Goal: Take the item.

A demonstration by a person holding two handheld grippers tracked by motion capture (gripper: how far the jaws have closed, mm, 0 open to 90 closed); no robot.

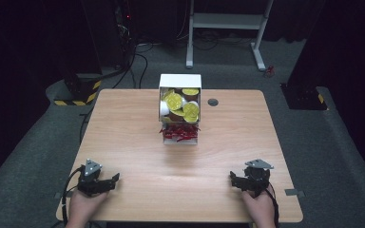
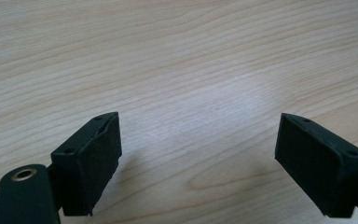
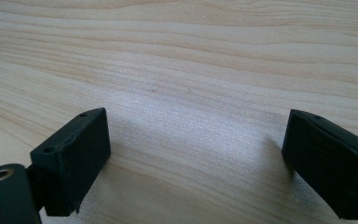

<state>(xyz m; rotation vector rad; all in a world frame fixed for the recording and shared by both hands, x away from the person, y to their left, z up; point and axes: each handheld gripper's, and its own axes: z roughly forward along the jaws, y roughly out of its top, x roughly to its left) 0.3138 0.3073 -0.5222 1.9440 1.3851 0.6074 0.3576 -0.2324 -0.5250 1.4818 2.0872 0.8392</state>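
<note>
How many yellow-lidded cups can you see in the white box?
4, maybe more hidden. In the white box on the table: one at the top right, one on the left, one in the middle, one below it.

- The left gripper (image 1: 108,182) sits low at the near left, its jaws spread wide with nothing between them.
- The right gripper (image 1: 238,181) sits low at the near right, jaws likewise wide apart.
- Each is held in a hand.

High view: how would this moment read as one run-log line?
left gripper: open, empty, near table edge | right gripper: open, empty | white cardboard box of yellow-lidded cups and red shreds: untouched, mid wooden table
</note>
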